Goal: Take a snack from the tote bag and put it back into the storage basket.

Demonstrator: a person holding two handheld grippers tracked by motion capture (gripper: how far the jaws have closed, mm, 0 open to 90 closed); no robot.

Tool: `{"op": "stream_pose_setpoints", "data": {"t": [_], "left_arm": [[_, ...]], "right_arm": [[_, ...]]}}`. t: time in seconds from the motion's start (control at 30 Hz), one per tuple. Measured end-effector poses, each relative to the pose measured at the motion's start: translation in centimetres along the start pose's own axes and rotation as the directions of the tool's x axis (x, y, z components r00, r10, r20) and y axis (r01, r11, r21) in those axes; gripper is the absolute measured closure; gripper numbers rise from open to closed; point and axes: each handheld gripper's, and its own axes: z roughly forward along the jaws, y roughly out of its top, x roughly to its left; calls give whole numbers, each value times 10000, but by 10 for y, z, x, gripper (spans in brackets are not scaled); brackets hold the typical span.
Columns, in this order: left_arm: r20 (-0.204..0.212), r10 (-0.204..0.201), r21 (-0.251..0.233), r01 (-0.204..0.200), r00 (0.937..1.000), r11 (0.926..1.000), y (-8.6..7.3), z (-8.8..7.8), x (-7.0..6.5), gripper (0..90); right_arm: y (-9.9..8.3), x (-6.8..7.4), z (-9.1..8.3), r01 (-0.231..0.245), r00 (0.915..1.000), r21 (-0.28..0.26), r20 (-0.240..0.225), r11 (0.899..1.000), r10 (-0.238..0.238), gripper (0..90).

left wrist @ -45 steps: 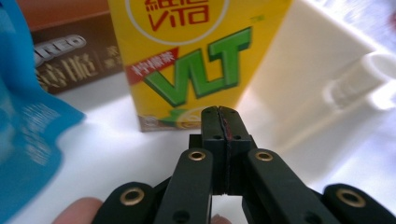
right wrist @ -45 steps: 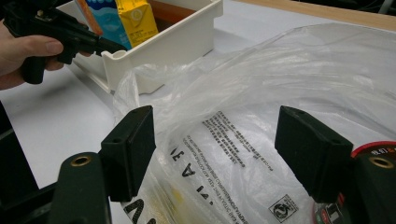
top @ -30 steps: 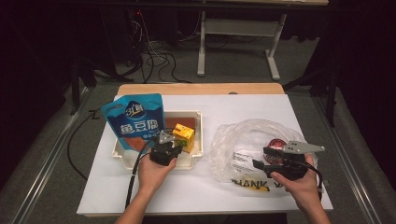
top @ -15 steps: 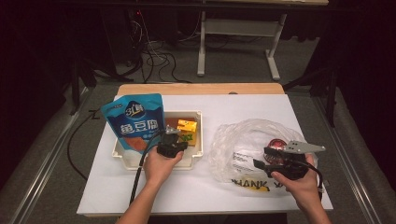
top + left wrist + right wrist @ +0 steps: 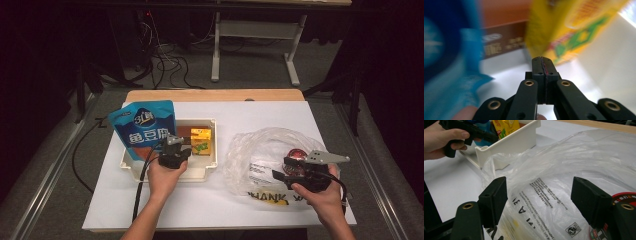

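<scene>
In the white tray (image 5: pixel 207 167) on the left, the left gripper (image 5: pixel 176 150) sits shut and empty beside the yellow box (image 5: pixel 201 140). The right gripper (image 5: pixel 286 170) rests wide open over the plastic bag (image 5: pixel 260 160), holding nothing. Shut jaws could knock the box over.

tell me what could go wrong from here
1. The left gripper is shut and empty inside the tray, close to the yellow carton; a push could tip the carton rather than grip it.
2. The blue pouch leans on the tray's left edge and might slide off if bumped.
3. The right gripper stands open over the plastic bag; the thin film could snag.
</scene>
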Motion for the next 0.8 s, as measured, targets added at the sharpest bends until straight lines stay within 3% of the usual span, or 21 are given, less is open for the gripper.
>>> {"op": "stream_pose_setpoints", "data": {"t": [0.07, 0.2, 0.3, 0.5, 0.63, 0.8], "left_arm": [[-82, 70, -137, -72, 9999, 9999, 1, 4, 0, 900], [-135, -266, -126, 264, 9996, 9996, 2, 10, -1, 900], [-62, -33, -87, 32, 10000, 10000, 1, 12, -2, 900], [-424, 444, -251, -455, 9981, 9986, 3, 18, -8, 900], [-386, 157, -146, -163, 9991, 9998, 4, 19, -8, 900], [-490, 327, -15, -328, 9983, 9995, 2, 21, -8, 900]], "right_arm": [[1, 0, -1, 10, 10000, -52, 19, 10000, -10, 302], [1, -2, -3, -43, 10000, -134, 83, 9999, 44, 301], [0, -4, -4, -84, 9999, -111, 115, 9999, 86, 302], [0, -5, -5, -103, 9998, -156, 151, 9998, 105, 302], [0, -7, -7, -137, 9997, -190, 204, 9997, 141, 303], [-1, -9, -7, -171, 9994, -200, 288, 9997, 177, 303]]}}
